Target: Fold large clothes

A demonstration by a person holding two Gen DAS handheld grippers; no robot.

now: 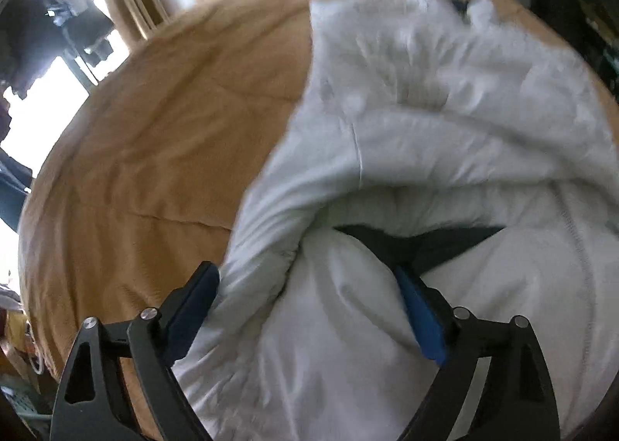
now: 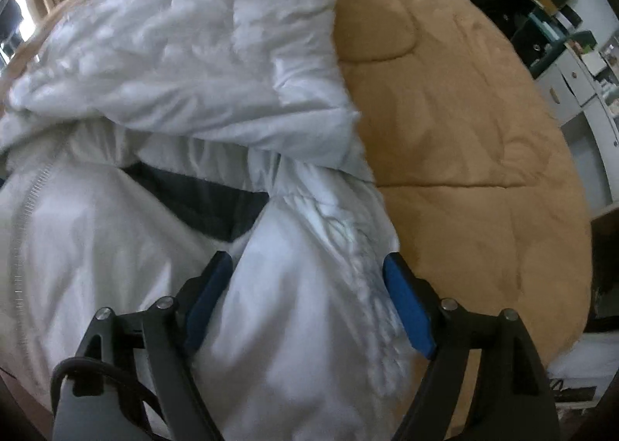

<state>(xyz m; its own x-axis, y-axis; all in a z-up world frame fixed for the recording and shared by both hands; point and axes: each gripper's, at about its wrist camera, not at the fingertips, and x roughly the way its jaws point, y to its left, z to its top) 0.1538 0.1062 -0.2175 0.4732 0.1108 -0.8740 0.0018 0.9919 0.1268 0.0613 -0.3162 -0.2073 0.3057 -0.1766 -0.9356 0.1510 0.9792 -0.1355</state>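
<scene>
Right, the puffy white quilted jacket [image 1: 406, 139] lies on the tan quilted bedspread [image 1: 147, 139], its far half already folded back over the near half, with a dark lining [image 1: 421, 243] showing at the crease. My left gripper [image 1: 309, 309] and right gripper [image 2: 307, 301] both stand wide open over the near bulges of fabric, pressing on nothing as far as the blur lets me judge. For the next fold I'd pinch each near corner deep enough to catch every layer, then lift both evenly.

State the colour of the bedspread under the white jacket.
Tan-orange bedspread; the right wrist view shows it best.
</scene>
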